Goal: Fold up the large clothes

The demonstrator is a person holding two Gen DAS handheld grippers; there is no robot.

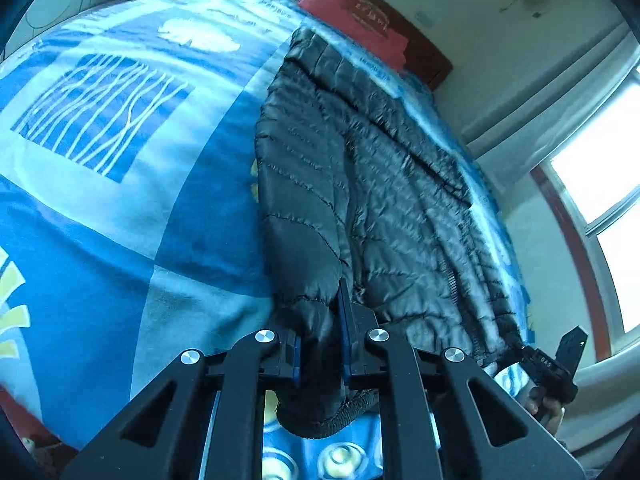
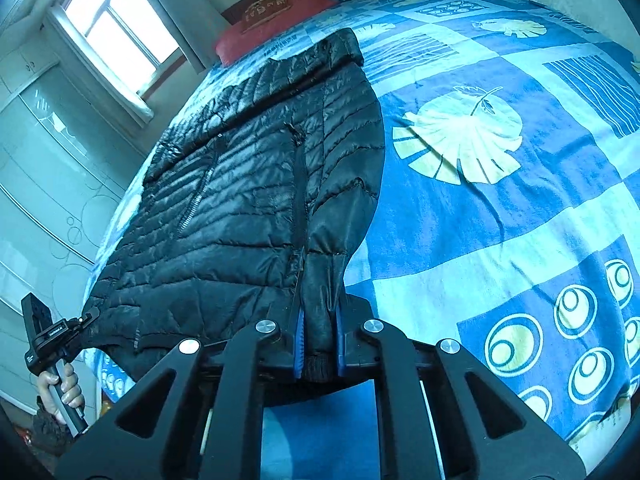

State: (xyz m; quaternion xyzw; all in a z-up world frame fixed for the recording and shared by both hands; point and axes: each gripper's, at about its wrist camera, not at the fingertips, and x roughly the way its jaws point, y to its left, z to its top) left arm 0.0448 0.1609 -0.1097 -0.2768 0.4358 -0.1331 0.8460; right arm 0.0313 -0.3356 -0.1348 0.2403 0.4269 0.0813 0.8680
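Jacket: the black quilted puffer jacket point(image 1: 384, 200) lies flat along the window-side edge of the blue patterned bedspread point(image 1: 120, 200), its collar end toward the red pillow point(image 1: 352, 20) at twelve o'clock in both views.
Left gripper: your left gripper point(image 1: 320, 344) is clenched on one lower corner of the jacket, the ribbed hem bunched between its blue pads; the right wrist view also catches it at eight o'clock.
Right gripper: your right gripper point(image 2: 318, 340) is clamped on the other lower corner, a fold of quilted fabric and knit cuff pinched between the pads; from the left wrist view it sits at four o'clock.
Handling: expect a light, soft, puffy garment with a slick, shiny shell; it will sag between your two holds and can slide out of a shallow pinch.
Where to hold: keep your bite on the ribbed knit edge, not on the smooth shell alone; the knit looks the less slippery.
Next move, as I judge it: carry both corners evenly toward twelve o'clock to lay hem over collar, keeping the span taut.
Risk: uneven lifting may skew the fold or drag the bedspread.
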